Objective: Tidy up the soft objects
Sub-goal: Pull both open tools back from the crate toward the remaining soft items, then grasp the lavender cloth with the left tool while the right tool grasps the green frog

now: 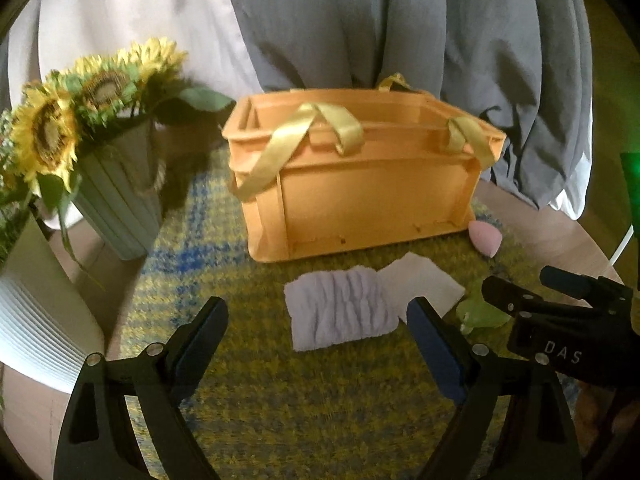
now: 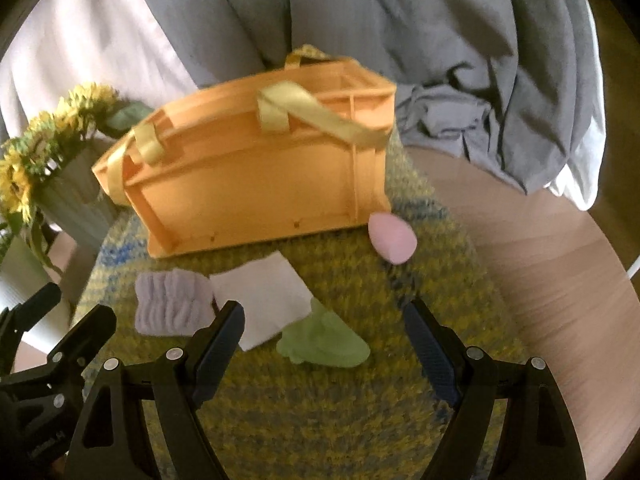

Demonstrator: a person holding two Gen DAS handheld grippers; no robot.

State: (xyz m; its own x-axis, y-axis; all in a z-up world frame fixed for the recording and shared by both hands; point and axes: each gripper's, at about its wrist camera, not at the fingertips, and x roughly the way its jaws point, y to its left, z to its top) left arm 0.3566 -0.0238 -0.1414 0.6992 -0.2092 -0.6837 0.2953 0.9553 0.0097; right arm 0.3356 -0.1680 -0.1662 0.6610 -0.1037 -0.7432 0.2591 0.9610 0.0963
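An orange crate [image 1: 360,196] [image 2: 256,188] with yellow ribbon handles [image 1: 288,148] stands on a yellow-blue woven mat [image 1: 280,400] [image 2: 320,400]. In front of it lie a lilac ribbed cloth [image 1: 340,312] [image 2: 172,308], a white square pad [image 1: 420,284] [image 2: 264,300], a green soft piece [image 1: 480,312] [image 2: 324,340] and a pink egg-shaped sponge [image 1: 482,236] [image 2: 392,240]. My left gripper [image 1: 318,320] is open and empty, just short of the lilac cloth. My right gripper [image 2: 324,324] is open and empty over the green piece; it also shows in the left wrist view [image 1: 560,304].
A ribbed vase of sunflowers [image 1: 80,152] [image 2: 52,168] stands left of the crate. A white ribbed container [image 1: 36,320] sits at the near left. Grey and white cloth [image 1: 400,20] [image 2: 440,40] hangs behind. Bare wooden tabletop [image 2: 540,260] lies to the right.
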